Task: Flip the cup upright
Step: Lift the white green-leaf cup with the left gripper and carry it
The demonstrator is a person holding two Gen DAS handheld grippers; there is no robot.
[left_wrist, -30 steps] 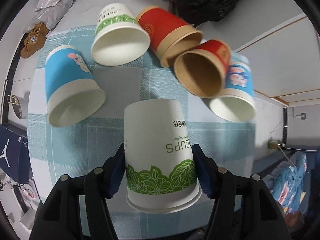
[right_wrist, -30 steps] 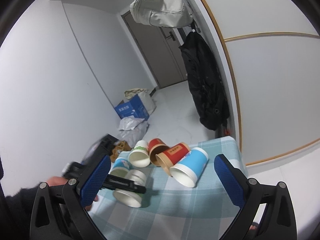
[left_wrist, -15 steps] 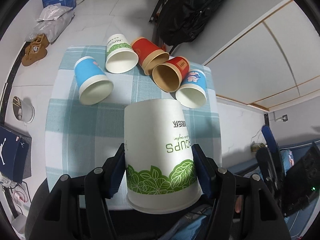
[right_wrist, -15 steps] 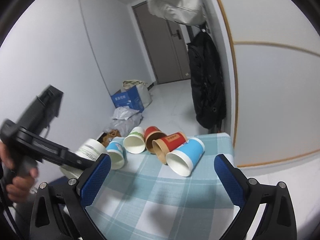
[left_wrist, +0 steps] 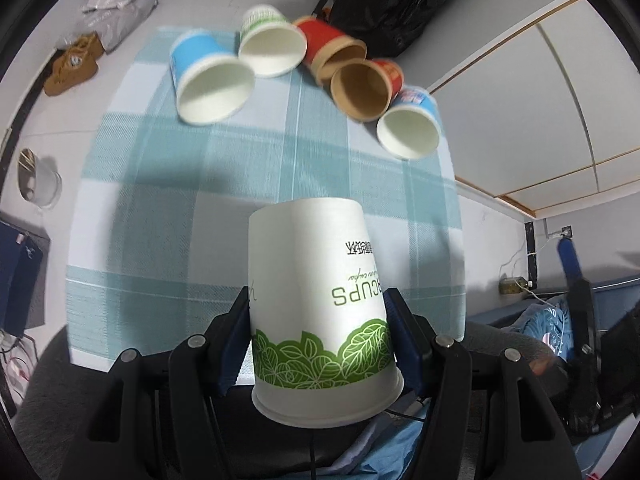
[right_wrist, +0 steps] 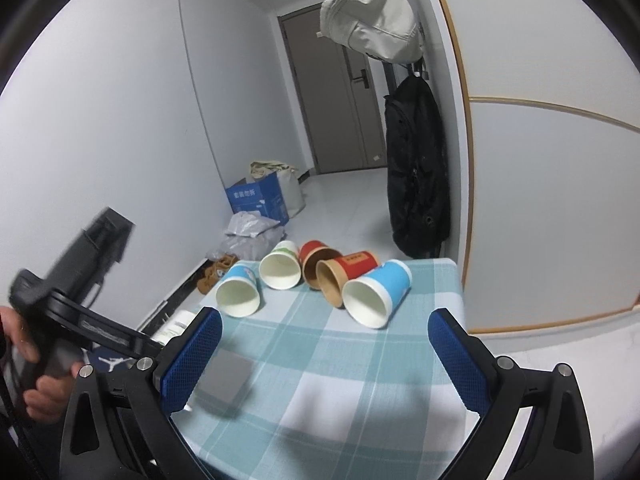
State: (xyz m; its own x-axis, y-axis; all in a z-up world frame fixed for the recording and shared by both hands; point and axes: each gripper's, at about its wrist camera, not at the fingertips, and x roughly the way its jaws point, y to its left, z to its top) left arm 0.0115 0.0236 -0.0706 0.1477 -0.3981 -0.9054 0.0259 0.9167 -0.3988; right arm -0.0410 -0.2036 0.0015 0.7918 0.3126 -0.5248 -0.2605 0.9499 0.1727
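Table [left_wrist: 280, 168]: checked cloth, five cups lying on their sides at the far edge. Left gripper [left_wrist: 320, 336]: jaws clamped on the white cup [left_wrist: 316, 292], held above the near edge, base pointing away, mouth toward the camera. Right gripper [right_wrist: 324, 356]: jaws wide apart, empty.

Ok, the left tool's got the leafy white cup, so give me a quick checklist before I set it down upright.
1. Left tool shut on the white paper cup with green leaf band: ok.
2. Cup orientation: base points away from the camera, rim toward it; upright cannot tell.
3. Bare patch of blue checked tablecloth ahead for landing: ok.
4. The five lying cups, nearest the blue paper cup, are apart from that patch: ok.
5. Right tool open, holding nothing: ok.
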